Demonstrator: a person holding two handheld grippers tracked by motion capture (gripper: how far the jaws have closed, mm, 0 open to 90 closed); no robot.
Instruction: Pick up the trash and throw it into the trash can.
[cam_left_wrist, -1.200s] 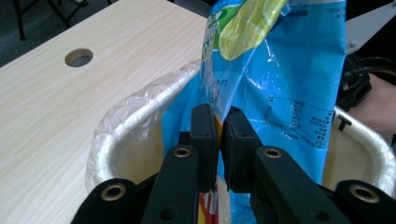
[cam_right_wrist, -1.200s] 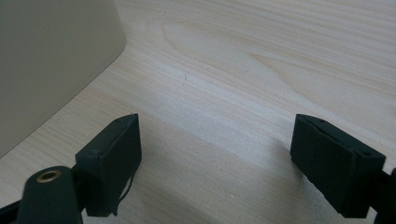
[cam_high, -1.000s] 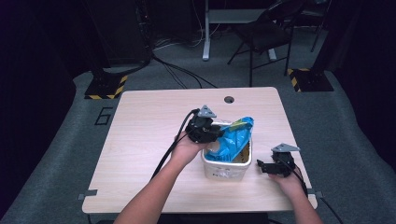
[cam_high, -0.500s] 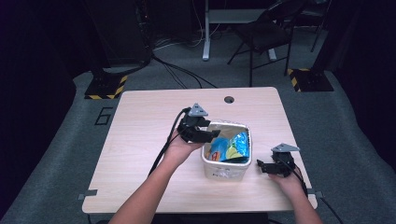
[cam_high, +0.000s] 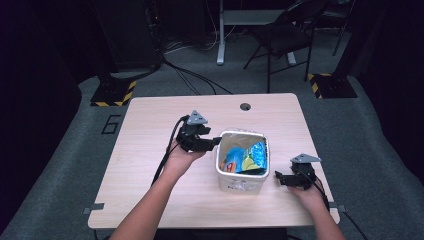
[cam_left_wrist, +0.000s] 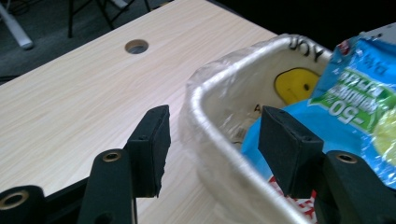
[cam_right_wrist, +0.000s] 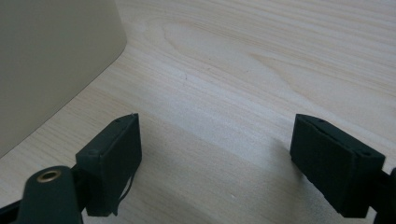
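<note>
Left tool (cam_high: 216, 142) sits in the high view just beside the left rim of the white plastic bin with a clear liner (cam_high: 242, 180), toward the counter's (cam_high: 150, 150) right half; its jaws have just been opening, nothing gripped. A blue crinkly snack bag (cam_high: 250, 157) lies inside the bin. Right tool (cam_high: 276, 178) rests near the counter's right edge.

Left gripper view: open jaws straddle the bin's rim (cam_left_wrist: 219, 140), bag (cam_left_wrist: 355, 93) inside.

Right gripper view: jaws wide, holding nothing, bare wood between, bin wall (cam_right_wrist: 51, 60) alongside.
</note>
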